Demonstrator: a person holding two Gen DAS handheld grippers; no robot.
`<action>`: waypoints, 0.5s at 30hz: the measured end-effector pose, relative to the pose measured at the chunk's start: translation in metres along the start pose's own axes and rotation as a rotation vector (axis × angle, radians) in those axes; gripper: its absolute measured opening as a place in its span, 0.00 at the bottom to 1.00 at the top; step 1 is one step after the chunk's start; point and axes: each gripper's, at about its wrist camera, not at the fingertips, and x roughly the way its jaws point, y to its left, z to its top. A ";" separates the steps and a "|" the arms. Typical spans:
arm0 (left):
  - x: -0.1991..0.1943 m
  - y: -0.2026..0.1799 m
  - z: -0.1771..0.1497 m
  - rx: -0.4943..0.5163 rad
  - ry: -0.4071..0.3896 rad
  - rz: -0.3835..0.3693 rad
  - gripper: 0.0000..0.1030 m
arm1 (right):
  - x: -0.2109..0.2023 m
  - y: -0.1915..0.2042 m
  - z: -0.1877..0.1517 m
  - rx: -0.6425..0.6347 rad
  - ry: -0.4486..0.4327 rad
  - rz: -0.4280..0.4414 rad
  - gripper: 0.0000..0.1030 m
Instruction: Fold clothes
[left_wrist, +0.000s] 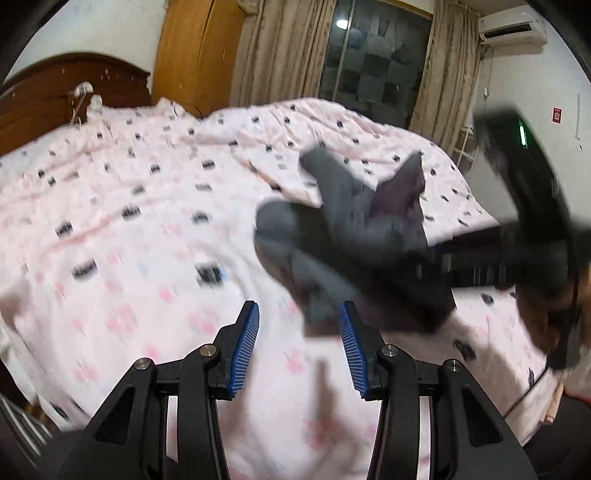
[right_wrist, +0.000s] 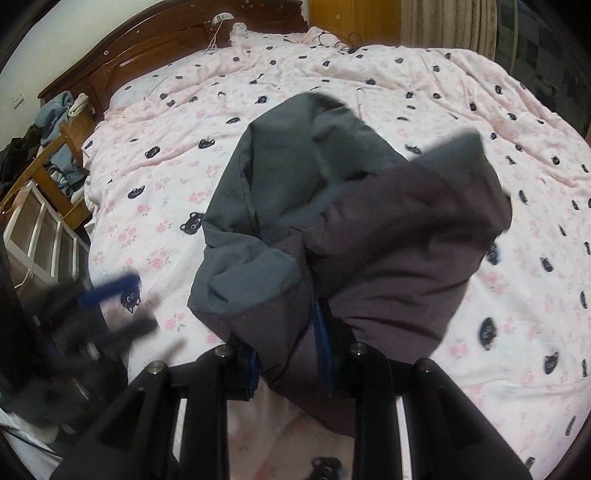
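Right tool (right_wrist: 291, 354) clenched on a bunched dark grey garment (right_wrist: 332, 221), lifted above the pink bedspread (right_wrist: 147, 184). Left tool (left_wrist: 299, 332) released, nothing between its pads, just beside the cloth's hanging edge. Step looked like pick-up and spread, folding not yet begun. Next move likely needs the left tool to catch a free corner and lay it flat.

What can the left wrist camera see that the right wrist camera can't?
Only the left wrist view shows the white wall air conditioner, the dark window, and the left gripper open with nothing between its blue pads. Only the right wrist view shows the wooden chair piled with clothes and the right gripper clamped on cloth. Both show the dark grey and purple garment and the pink cat-print bedspread.
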 end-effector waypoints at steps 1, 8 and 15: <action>0.000 0.001 0.009 0.001 -0.010 -0.003 0.44 | 0.003 0.001 -0.001 -0.001 -0.002 0.009 0.29; 0.007 0.003 0.062 0.002 -0.070 -0.052 0.48 | 0.015 0.008 -0.012 -0.008 -0.017 0.069 0.30; 0.042 -0.033 0.096 0.168 -0.013 -0.143 0.48 | 0.015 0.004 -0.022 0.006 -0.064 0.118 0.34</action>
